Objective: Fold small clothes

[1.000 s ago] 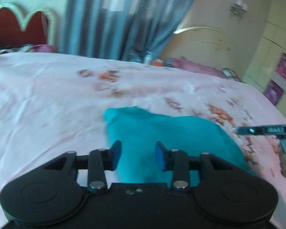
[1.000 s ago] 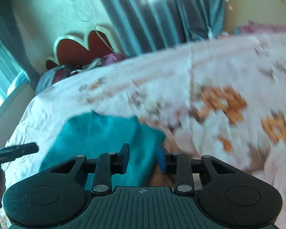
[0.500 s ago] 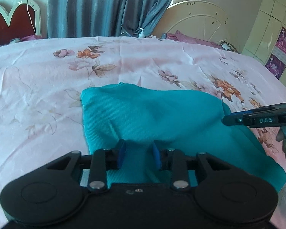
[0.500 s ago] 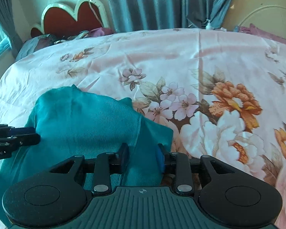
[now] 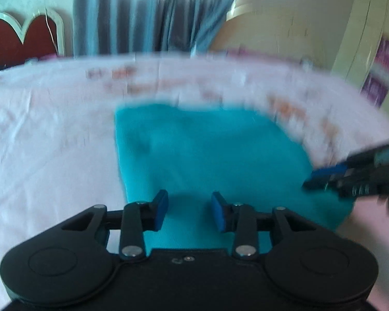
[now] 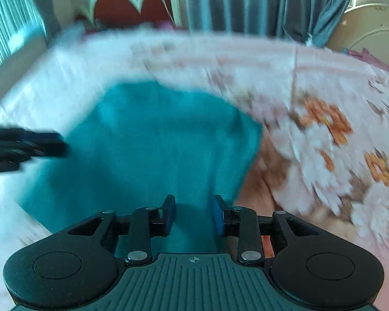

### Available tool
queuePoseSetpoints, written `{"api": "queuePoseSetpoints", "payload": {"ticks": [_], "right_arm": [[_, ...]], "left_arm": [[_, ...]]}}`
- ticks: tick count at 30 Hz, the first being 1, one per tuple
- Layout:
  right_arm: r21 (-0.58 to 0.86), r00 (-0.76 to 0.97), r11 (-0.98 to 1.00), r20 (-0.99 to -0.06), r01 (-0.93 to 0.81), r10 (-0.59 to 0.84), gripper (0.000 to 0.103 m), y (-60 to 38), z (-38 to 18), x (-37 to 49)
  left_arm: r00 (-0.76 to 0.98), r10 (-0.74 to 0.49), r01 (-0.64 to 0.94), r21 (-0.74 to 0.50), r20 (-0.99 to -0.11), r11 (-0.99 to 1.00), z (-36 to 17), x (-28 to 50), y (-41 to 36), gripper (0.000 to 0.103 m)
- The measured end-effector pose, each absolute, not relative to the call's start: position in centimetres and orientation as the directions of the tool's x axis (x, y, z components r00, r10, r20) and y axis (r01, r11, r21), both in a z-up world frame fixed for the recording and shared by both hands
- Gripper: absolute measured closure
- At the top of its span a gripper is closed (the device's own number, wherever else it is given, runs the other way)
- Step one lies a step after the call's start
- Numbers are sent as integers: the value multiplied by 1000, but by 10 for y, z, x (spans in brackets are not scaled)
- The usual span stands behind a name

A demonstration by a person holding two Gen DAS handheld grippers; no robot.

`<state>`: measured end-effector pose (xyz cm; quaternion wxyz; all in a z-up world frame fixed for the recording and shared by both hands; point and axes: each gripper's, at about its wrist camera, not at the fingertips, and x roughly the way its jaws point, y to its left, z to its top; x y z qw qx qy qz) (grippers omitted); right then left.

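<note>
The teal garment (image 5: 207,155) lies flat on the bed (image 5: 46,140), a soft, ribbed-looking knit, roughly rectangular, on a smooth pink floral sheet. The left tongs (image 5: 189,213) sit at 6 o'clock over its near edge; their jaws have just been opening, with cloth showing between the pads but not pinched. The right tongs (image 6: 193,215) stand parted over the garment's near right part, likewise released. Both views are smeared. The likely trouble: closing too shallow, so the limp knit slips out, or too deep, so the sheet is caught too and drags.
</note>
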<state>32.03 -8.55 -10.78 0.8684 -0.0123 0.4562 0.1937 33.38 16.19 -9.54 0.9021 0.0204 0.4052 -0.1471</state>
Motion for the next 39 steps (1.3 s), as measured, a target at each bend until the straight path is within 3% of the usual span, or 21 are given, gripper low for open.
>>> {"api": "queuePoseSetpoints", "payload": {"ticks": [3, 11, 13, 14, 15, 17, 18, 19, 20, 21, 39], "right_arm": [[247, 507, 923, -779, -295, 370, 72, -100, -109, 320], [269, 589, 910, -697, -316, 410, 72, -127, -64, 250], [276, 607, 908, -676, -315, 417, 72, -133, -53, 229], [272, 617, 908, -668, -317, 416, 72, -135, -49, 220], [265, 629, 911, -660, -316, 411, 72, -137, -43, 210], [259, 638, 915, -657, -310, 402, 72, -140, -35, 193], [249, 642, 920, -660, -304, 391, 64, -142, -32, 184], [237, 650, 925, -659, -298, 379, 28, -143, -30, 176], [214, 675, 936, -650, -278, 349, 8, -145, -27, 166], [191, 706, 947, -631, -259, 321, 0, -145, -26, 156], [146, 761, 973, -607, -178, 231, 0, -142, -3, 74]], "left_arm": [[639, -227, 237, -92, -735, 967, -99, 332, 161, 67], [709, -181, 195, -57, -681, 979, -64, 272, 138, 68], [730, -164, 168, -58, -663, 984, -57, 252, 132, 64], [739, -155, 154, -59, -655, 986, -53, 243, 129, 55], [753, -133, 130, -53, -644, 990, -50, 231, 126, 30], [791, -80, 87, -18, -606, 996, -42, 210, 121, 1], [811, -50, 69, 9, -583, 998, -38, 200, 117, 0], [820, -23, 53, 36, -572, 998, -35, 192, 114, 0], [819, -5, 43, 53, -573, 998, -32, 185, 111, 0], [817, 9, 32, 61, -577, 998, -29, 177, 110, 0], [820, -4, 16, 16, -572, 1000, 0, 97, 87, 0]]}}
